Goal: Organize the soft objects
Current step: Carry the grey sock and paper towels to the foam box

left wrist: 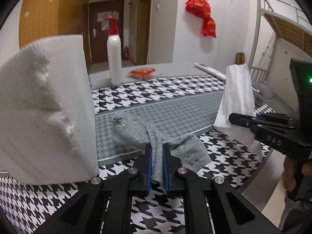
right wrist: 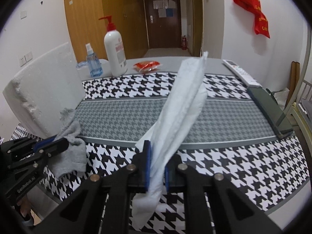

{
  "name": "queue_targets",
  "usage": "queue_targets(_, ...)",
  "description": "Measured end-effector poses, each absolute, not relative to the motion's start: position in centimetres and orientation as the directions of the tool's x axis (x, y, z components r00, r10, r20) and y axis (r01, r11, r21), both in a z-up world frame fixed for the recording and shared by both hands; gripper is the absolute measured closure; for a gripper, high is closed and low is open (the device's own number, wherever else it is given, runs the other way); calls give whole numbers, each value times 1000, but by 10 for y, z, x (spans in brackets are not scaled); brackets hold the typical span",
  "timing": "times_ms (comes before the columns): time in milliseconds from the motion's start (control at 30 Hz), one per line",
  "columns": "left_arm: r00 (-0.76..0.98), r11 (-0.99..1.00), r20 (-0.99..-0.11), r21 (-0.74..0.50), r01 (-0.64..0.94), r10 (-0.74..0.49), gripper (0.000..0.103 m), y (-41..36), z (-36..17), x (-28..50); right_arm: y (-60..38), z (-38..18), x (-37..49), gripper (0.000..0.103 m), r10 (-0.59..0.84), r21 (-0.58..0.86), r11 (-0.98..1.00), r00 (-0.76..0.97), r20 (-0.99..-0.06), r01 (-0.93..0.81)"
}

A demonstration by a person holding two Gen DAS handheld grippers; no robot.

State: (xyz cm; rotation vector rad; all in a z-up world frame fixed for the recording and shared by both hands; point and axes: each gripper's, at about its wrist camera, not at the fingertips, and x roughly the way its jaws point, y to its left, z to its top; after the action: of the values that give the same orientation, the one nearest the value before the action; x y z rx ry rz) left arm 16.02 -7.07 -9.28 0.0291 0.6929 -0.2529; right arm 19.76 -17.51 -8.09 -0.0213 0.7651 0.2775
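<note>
Setting: dormitory-style bedroom. Evidence: white metal bunk bed frame with wooden slats (left wrist: 280, 21); tall wooden wardrobe doors (right wrist: 93, 17); dark brown entrance door with papers stuck on it (right wrist: 162, 17); small red fire extinguisher (right wrist: 184, 42) beside that door; red plastic bags hung on a wall hook (left wrist: 202, 13); table under a black-and-white houndstooth cloth (right wrist: 243, 167).

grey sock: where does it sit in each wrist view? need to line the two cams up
Left wrist: grey sock at bottom centre, pinched in the left gripper, rest lying on the houndstooth cloth.
Right wrist: same sock at lower left, beside the white foam block, with the left gripper shut on it.
Shared landmark: the white pump bottle with red top at the table's far side.
</note>
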Motion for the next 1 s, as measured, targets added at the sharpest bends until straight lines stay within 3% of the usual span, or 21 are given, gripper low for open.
queue_targets(1000,886,961,-385,-10,277,-259,92,-47,3,131,-160,-1,171,95,348,86,932,808,-475,-351)
